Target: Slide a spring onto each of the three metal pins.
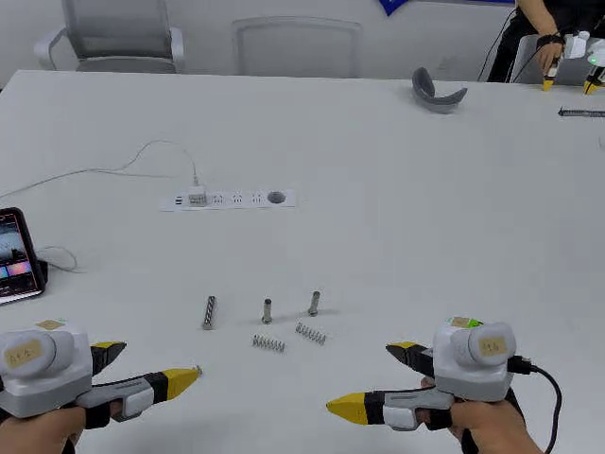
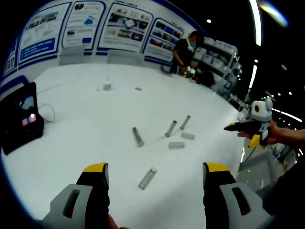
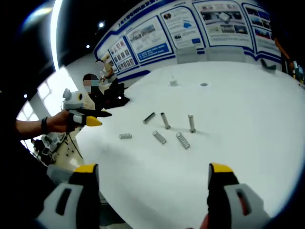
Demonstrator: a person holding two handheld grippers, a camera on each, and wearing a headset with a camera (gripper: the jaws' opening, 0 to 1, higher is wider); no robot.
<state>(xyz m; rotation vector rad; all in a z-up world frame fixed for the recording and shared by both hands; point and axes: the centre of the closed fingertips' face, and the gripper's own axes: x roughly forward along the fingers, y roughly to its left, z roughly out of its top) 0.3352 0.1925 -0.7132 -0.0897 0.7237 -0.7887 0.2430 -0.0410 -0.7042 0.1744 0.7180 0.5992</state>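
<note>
Three short metal pins sit at the table's near middle: the left pin (image 1: 209, 312) lies down, while the middle pin (image 1: 267, 310) and right pin (image 1: 314, 304) stand upright. Two loose springs (image 1: 268, 343) (image 1: 310, 333) lie just in front of them. A third spring (image 2: 147, 178) lies on the table ahead of my left gripper (image 2: 156, 168), which is open at the lower left (image 1: 146, 367). My right gripper (image 1: 364, 378) is open at the lower right, with nothing between its jaws (image 3: 152, 168). Both grippers are apart from the pins (image 3: 165, 120).
A white power strip (image 1: 227, 200) with a cable lies behind the pins. A phone (image 1: 17, 255) rests at the left edge. A grey curved object (image 1: 438, 92) sits far right. Chairs (image 1: 113, 38) stand behind the table, and another person (image 1: 548, 28) works at the far right corner.
</note>
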